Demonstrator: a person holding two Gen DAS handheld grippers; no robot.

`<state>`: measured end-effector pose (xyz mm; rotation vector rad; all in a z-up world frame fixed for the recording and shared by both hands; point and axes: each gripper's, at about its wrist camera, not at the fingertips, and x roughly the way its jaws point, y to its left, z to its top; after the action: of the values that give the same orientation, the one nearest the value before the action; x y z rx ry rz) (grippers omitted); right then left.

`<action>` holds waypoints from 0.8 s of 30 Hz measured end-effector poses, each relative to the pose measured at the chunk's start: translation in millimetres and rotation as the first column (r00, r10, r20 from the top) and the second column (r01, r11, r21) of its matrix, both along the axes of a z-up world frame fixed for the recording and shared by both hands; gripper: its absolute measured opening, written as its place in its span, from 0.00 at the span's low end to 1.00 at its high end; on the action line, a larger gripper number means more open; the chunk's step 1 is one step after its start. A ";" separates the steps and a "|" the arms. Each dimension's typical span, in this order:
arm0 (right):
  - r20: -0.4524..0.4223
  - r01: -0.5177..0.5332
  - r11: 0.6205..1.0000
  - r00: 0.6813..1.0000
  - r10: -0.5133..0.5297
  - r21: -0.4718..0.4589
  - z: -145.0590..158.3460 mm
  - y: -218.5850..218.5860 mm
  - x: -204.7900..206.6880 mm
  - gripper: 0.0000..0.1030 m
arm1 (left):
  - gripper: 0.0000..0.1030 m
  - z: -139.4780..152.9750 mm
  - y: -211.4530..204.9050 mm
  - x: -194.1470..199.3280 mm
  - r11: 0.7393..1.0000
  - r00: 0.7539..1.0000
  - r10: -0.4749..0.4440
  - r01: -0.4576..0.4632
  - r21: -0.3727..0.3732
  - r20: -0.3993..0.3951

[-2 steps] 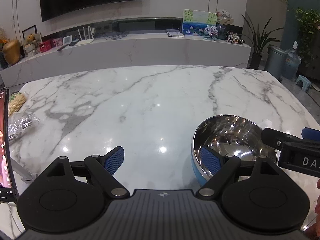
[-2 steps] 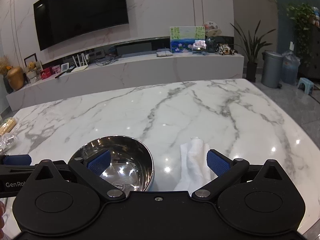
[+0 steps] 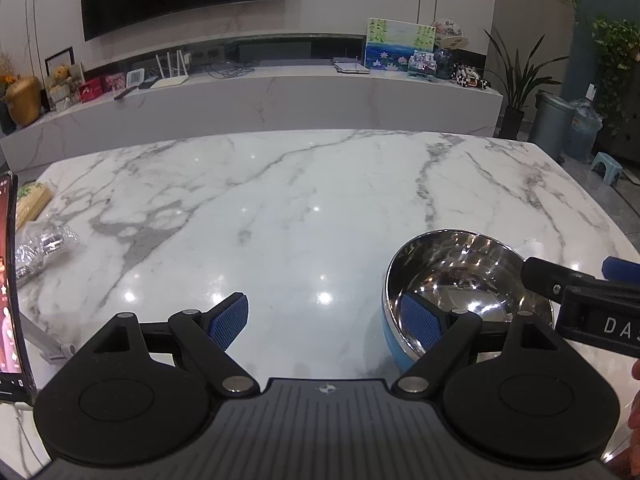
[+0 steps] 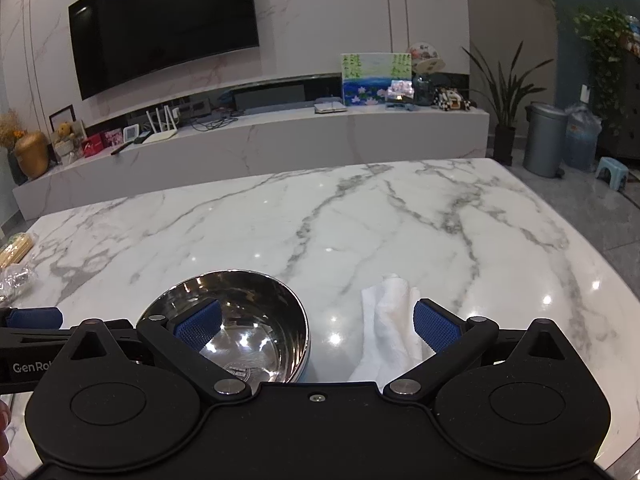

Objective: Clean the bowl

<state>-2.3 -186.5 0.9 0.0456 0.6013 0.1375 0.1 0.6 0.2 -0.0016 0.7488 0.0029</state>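
Observation:
A shiny steel bowl (image 3: 460, 276) with a blue outer wall sits near the front of the white marble table (image 3: 304, 200); it also shows in the right wrist view (image 4: 244, 320). My left gripper (image 3: 324, 320) is open and empty, with its right finger over the bowl's near left rim. My right gripper (image 4: 316, 326) is open and empty, its left finger above the bowl and its right finger beside a crumpled white cloth (image 4: 390, 320) lying right of the bowl. The right gripper's body (image 3: 580, 300) reaches into the left wrist view.
A phone on a stand (image 3: 8, 280), a crinkled plastic pack (image 3: 40, 248) and a bamboo mat (image 3: 34, 204) lie at the table's left edge. A TV console (image 4: 280, 140) stands beyond the table. A bin (image 4: 546, 140) and a stool (image 4: 612, 170) stand at the right.

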 end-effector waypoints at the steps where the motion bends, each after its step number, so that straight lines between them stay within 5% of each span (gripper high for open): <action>1: 0.000 0.000 1.000 1.000 0.000 0.001 0.0 0.0 0.0 0.99 | 0.81 0.1 0.2 0.0 1.000 1.000 0.001 -0.001 -0.004 -0.001; 24: -0.008 -0.005 1.000 1.000 0.005 0.023 0.9 0.1 0.7 0.99 | 0.81 3.0 1.3 0.2 0.998 1.000 0.019 -0.020 -0.065 -0.004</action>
<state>-1.6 -186.4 1.7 0.0673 0.6076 0.1496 0.3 1.9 3.2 -0.0714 0.7523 -0.0031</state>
